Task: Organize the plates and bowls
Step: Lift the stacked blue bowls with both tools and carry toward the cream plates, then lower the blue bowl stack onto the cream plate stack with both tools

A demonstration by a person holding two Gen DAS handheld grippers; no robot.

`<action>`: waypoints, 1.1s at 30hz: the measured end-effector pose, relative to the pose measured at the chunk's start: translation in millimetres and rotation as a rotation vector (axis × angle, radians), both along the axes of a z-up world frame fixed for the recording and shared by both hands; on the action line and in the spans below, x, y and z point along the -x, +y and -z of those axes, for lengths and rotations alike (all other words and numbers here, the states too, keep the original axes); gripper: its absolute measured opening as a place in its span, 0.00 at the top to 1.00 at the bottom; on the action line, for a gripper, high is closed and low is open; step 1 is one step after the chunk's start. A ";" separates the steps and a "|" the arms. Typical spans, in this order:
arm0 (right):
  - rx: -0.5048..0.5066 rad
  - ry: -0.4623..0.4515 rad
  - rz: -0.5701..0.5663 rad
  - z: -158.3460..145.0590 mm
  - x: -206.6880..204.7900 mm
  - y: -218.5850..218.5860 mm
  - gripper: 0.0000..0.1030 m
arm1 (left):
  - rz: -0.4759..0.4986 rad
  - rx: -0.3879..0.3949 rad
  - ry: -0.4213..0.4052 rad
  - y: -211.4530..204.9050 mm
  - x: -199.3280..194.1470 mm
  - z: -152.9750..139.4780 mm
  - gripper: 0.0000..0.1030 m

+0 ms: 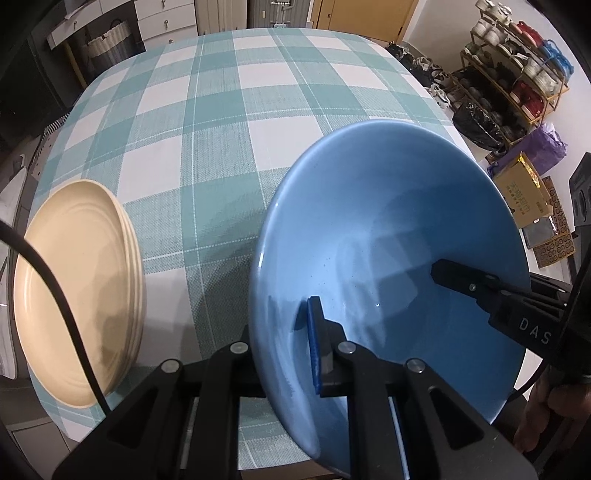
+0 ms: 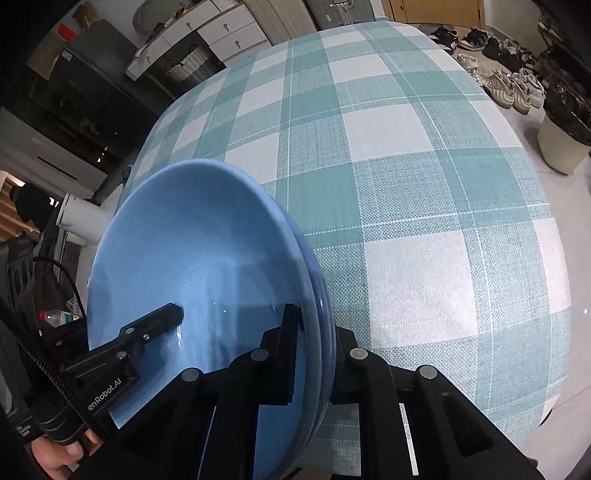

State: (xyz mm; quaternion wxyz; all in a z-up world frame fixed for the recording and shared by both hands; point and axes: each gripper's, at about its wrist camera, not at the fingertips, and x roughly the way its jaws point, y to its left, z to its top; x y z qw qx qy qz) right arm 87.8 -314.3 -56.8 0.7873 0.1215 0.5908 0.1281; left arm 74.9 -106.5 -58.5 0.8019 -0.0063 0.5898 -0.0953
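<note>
A blue bowl (image 1: 388,221) is at the near edge of the checked table (image 1: 258,92), gripped from both sides. My left gripper (image 1: 288,317) is shut on its left rim, one pad inside the bowl and the other finger hidden behind the wall. In the right wrist view two nested blue rims show, so the bowl (image 2: 192,240) sits in a second one. My right gripper (image 2: 310,317) is shut on the right rim, over both edges. Each view shows the opposite gripper's inner finger (image 1: 454,277) (image 2: 166,317) in the bowl. A stack of beige plates (image 1: 74,288) lies at the table's left edge.
The teal and white cloth (image 2: 406,184) stretches bare beyond the bowls. Off the table's right side are a shoe rack (image 1: 517,62), a cardboard box (image 1: 521,192), loose shoes (image 2: 509,88) and a lined bin (image 2: 565,140). Drawers and cabinets (image 2: 221,33) line the far wall.
</note>
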 end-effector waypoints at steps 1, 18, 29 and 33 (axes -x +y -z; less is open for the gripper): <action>-0.005 -0.002 0.003 -1.0 0.0 -0.6 0.89 | -0.002 0.002 0.000 0.5 0.2 -0.6 0.88; -0.022 -0.028 -0.021 -33.2 -14.7 27.0 0.89 | -0.065 0.007 -0.030 27.7 -7.3 -28.8 0.88; -0.049 -0.031 -0.075 -58.3 -41.3 107.7 0.89 | -0.187 0.020 -0.054 106.0 -13.2 -54.4 0.88; -0.057 -0.040 -0.105 -69.8 -50.2 147.1 0.89 | -0.245 0.040 -0.067 142.4 -15.0 -62.3 0.88</action>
